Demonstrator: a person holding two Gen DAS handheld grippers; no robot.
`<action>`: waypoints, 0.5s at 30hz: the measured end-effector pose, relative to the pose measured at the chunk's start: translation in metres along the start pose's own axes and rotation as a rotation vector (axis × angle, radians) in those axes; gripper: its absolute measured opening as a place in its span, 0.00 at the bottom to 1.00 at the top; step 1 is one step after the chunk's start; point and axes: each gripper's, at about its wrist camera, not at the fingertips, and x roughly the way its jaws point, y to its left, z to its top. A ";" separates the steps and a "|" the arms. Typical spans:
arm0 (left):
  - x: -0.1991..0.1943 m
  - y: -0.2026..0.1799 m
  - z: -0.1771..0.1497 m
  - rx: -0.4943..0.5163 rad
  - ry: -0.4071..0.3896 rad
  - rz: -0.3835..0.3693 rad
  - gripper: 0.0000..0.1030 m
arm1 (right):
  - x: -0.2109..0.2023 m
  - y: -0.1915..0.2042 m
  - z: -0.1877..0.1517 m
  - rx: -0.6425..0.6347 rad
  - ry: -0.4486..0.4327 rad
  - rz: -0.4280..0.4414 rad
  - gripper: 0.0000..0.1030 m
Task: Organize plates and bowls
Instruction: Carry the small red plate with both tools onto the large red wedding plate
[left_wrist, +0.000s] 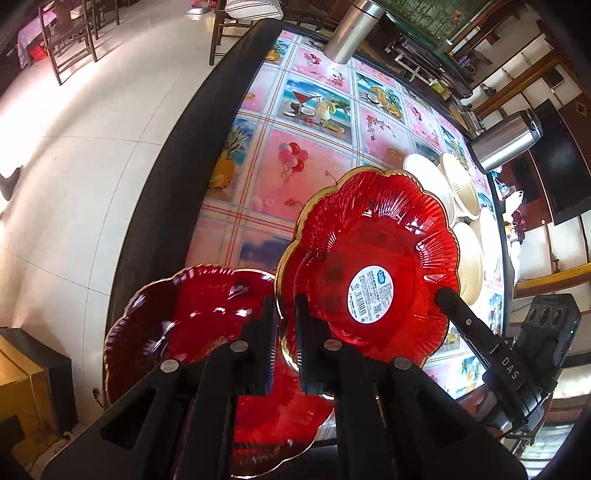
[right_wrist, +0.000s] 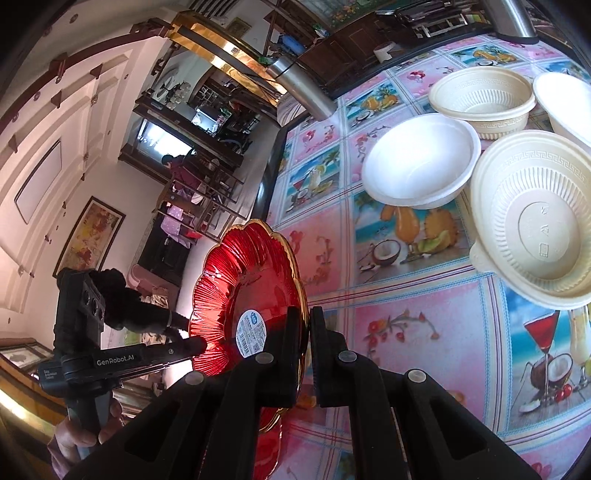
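Right wrist view: red scalloped plate (right_wrist: 251, 291) held tilted above the fruit-print tablecloth (right_wrist: 388, 332), rim pinched by right gripper (right_wrist: 304, 354) and left gripper (left_wrist: 286, 332); risk: slick glass slipping, dropping onto second red plate (left_wrist: 184, 314) below.

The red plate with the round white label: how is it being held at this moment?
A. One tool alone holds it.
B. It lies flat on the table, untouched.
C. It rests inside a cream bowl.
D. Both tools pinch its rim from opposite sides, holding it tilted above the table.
D: the left tool and the right tool each close on the rim of the red plate, which stands tilted above the table.
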 end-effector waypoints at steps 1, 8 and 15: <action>-0.005 0.005 -0.006 -0.002 -0.004 0.007 0.08 | -0.001 0.007 -0.005 -0.012 0.002 0.006 0.06; -0.028 0.045 -0.049 -0.040 -0.006 0.073 0.08 | 0.001 0.046 -0.049 -0.100 0.067 0.029 0.06; -0.018 0.081 -0.081 -0.070 0.058 0.140 0.09 | 0.032 0.060 -0.094 -0.146 0.184 0.022 0.06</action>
